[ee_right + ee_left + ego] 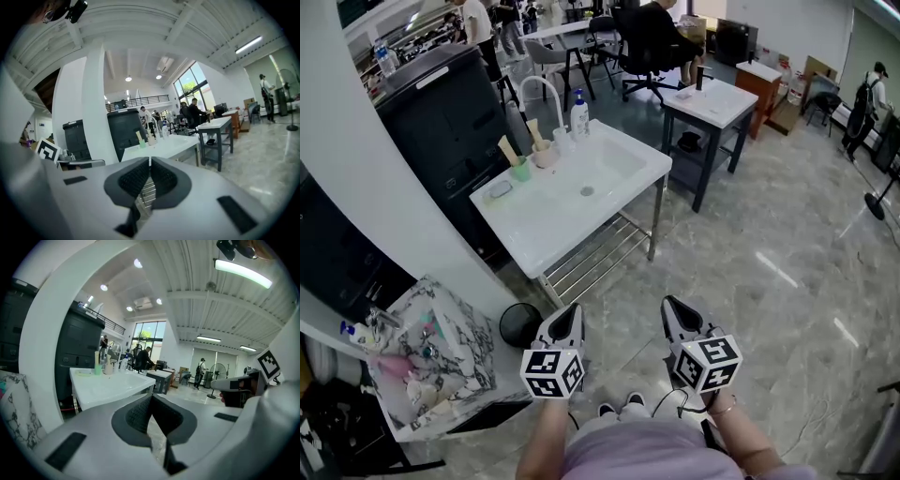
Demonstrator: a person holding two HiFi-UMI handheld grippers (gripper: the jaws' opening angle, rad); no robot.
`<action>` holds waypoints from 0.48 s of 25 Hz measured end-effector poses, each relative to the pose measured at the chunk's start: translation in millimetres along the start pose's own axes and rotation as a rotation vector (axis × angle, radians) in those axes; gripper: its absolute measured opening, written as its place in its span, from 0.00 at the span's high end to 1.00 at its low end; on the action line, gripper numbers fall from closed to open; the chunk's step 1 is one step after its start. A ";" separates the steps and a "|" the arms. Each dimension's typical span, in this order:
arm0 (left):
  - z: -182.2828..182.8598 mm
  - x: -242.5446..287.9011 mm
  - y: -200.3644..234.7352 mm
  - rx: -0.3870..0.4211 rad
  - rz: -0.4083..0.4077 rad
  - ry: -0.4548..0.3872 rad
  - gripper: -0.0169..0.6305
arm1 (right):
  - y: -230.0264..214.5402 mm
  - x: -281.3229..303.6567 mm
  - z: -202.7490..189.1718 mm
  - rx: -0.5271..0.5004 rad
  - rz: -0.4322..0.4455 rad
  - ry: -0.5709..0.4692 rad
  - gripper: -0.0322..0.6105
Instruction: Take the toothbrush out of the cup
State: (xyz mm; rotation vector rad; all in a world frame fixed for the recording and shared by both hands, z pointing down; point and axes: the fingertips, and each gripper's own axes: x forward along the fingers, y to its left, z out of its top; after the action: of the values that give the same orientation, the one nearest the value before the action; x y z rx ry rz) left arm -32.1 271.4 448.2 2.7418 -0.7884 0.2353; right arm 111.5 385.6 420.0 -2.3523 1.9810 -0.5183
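Low centre of frame, close to the body: left tool (pixel 572 311) & right tool (pixel 669 306), each w/ jaws pressed together, nothing between. Looks like the approach step, no reach yet. Toothbrush (pixel 507 149) stands in green cup (pixel 520 171), upper left on the white sink bench (pixel 534 234), well apart from both tools. Next: close in, open one tool, line up on the handle above the rim.

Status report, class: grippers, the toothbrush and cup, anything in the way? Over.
Left gripper and right gripper shut, empty. Toothbrush standing in green cup on sink table, far ahead. Only floor between; nothing blocking.
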 end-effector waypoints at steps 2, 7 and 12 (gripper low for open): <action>3.9 4.4 -1.6 0.010 0.006 -0.009 0.97 | -4.4 2.5 2.5 -0.001 0.009 -0.001 0.92; 13.5 12.3 -2.1 0.022 0.031 -0.025 0.97 | -9.7 11.0 6.2 0.005 0.045 0.003 0.85; 24.4 20.4 -1.2 0.031 0.036 -0.035 0.97 | -8.1 19.6 12.2 0.005 0.089 -0.011 0.78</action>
State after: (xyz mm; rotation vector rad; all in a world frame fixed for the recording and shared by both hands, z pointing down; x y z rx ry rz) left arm -12.4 254.8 429.5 2.7698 -0.8512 0.2087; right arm 125.2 365.9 414.9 -2.2469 2.0655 -0.5048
